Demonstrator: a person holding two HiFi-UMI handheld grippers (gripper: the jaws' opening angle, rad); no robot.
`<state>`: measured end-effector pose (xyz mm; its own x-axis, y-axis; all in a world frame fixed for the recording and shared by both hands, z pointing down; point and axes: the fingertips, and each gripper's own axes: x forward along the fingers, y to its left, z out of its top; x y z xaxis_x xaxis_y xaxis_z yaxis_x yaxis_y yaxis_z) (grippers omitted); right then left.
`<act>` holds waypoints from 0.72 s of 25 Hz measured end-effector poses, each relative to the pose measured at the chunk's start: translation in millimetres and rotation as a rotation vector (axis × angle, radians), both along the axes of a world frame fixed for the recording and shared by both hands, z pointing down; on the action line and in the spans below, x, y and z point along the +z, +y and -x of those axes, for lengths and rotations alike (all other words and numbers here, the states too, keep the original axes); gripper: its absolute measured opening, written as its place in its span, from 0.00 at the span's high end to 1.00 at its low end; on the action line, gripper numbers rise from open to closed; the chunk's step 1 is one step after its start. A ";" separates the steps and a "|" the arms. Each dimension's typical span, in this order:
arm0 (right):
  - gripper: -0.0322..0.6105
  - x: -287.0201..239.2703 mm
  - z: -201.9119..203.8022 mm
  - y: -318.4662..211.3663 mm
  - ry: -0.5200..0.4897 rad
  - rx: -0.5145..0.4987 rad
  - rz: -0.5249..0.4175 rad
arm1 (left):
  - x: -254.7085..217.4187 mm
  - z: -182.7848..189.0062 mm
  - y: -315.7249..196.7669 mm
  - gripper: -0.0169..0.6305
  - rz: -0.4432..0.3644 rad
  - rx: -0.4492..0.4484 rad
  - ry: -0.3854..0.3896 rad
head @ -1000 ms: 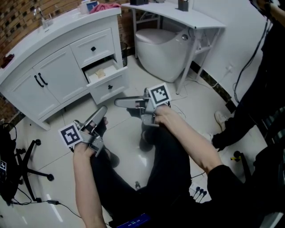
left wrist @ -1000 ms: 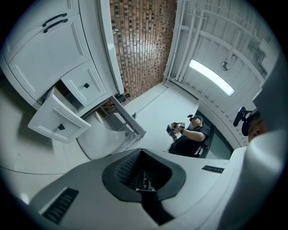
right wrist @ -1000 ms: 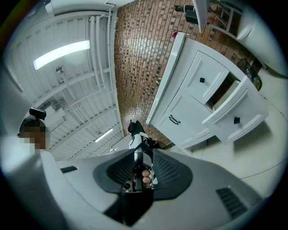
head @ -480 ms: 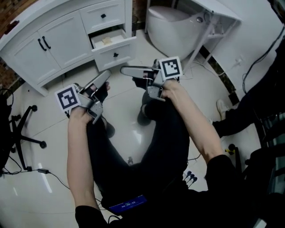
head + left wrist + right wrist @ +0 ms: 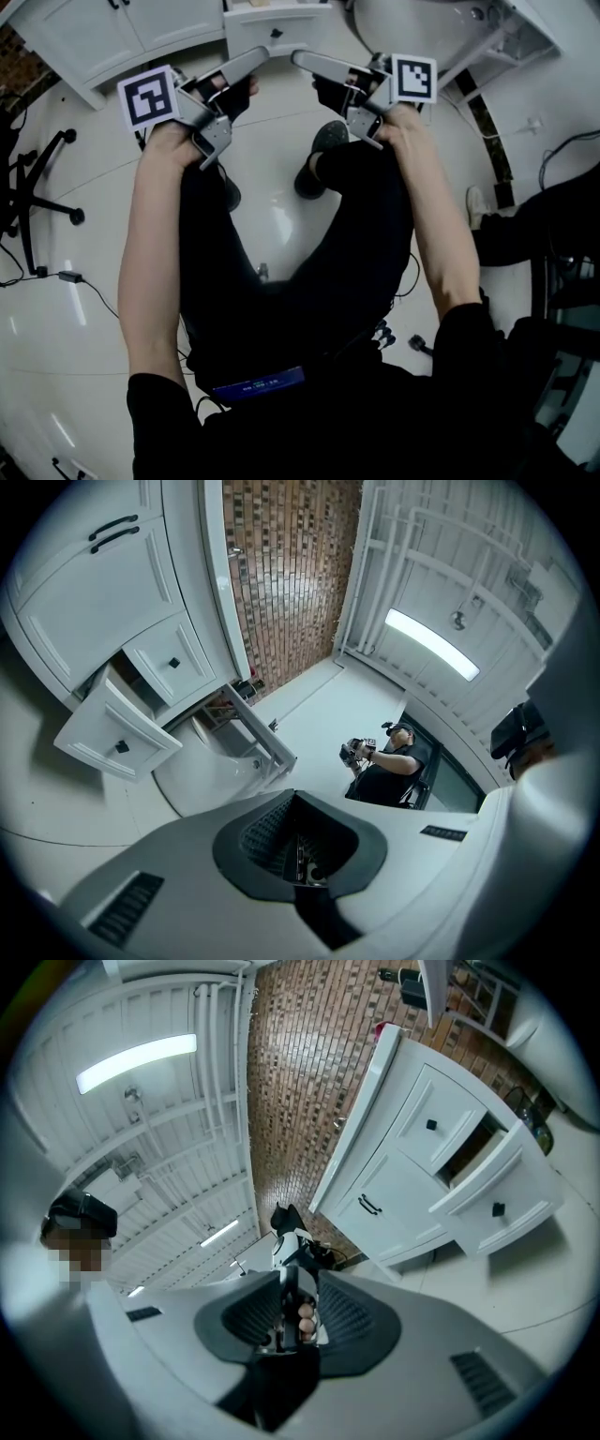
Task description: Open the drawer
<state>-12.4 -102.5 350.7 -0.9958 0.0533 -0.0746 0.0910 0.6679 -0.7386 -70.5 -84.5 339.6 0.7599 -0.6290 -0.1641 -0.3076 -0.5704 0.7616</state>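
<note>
Well, the drawer (image 5: 511,1194) already stands pulled out; your left gripper (image 5: 255,58) and right gripper (image 5: 307,60) hang clear of it, jaws clenched on nothing.

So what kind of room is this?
Probably a bathroom, maybe a practice one set up indoors. There's a white vanity cabinet, a toilet next to it, and a brick wall behind them.

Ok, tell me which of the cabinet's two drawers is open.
The lower drawer: its front stands out from the white cabinet with a dark gap behind it. The upper drawer sits flush, shut.
</note>
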 end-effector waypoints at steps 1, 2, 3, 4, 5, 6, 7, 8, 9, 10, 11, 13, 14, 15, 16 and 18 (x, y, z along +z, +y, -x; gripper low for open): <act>0.73 -0.4 1.3 1.4 -0.001 -0.005 0.001 | 0.2 -0.1 0.9 0.99 0.004 0.000 0.002; 0.73 -0.4 2.4 2.4 -0.002 -0.008 0.004 | 0.3 -0.1 1.4 0.99 0.006 0.000 0.003; 0.73 0.0 3.0 2.8 -0.003 -0.008 0.007 | 0.5 -0.2 1.6 0.99 0.005 0.002 0.003; 0.73 0.7 3.1 3.0 -0.003 -0.006 0.009 | 0.8 -0.9 1.6 0.99 0.004 0.005 0.004; 0.73 1.2 2.7 2.9 -0.003 -0.003 0.008 | 1.3 -2.0 1.6 0.99 0.005 0.010 0.006; 0.73 1.5 2.5 2.7 -0.002 -0.001 0.004 | 1.9 -3.1 1.7 0.99 0.009 0.014 0.008; 0.73 1.4 2.7 2.6 -0.001 0.000 -0.001 | 2.1 -3.6 1.9 0.99 0.012 0.016 0.009; 0.73 1.0 3.2 2.3 0.000 0.000 -0.006 | 1.6 -3.7 1.9 0.99 0.013 0.018 0.009; 0.73 0.1 3.8 1.7 0.001 -0.001 -0.011 | 0.1 -3.8 1.8 0.99 0.010 0.020 0.011; 0.73 -1.7 4.6 1.3 -0.001 -0.003 -0.017 | -2.6 -4.4 1.5 0.99 0.003 0.024 0.015; 0.73 -4.2 5.7 1.9 -0.008 -0.007 -0.021 | -5.7 -5.7 1.4 0.99 -0.006 0.032 0.022; 0.73 -8.1 7.6 6.1 -0.023 -0.019 -0.022 | -9.5 -9.3 3.2 0.99 -0.016 0.047 0.039; 0.73 -8.2 7.8 8.4 -0.024 -0.023 -0.021 | -9.6 -10.7 4.6 0.99 -0.015 0.052 0.045; 0.73 -7.5 7.8 10.1 -0.020 -0.024 -0.021 | -9.0 -11.4 5.9 0.99 -0.014 0.053 0.046; 0.73 -6.3 7.6 11.2 -0.015 -0.023 -0.022 | -8.0 -11.5 6.8 0.99 -0.011 0.053 0.045; 0.74 -4.1 7.4 12.6 -0.004 -0.021 -0.025 | -6.0 -10.7 7.8 0.99 -0.006 0.049 0.038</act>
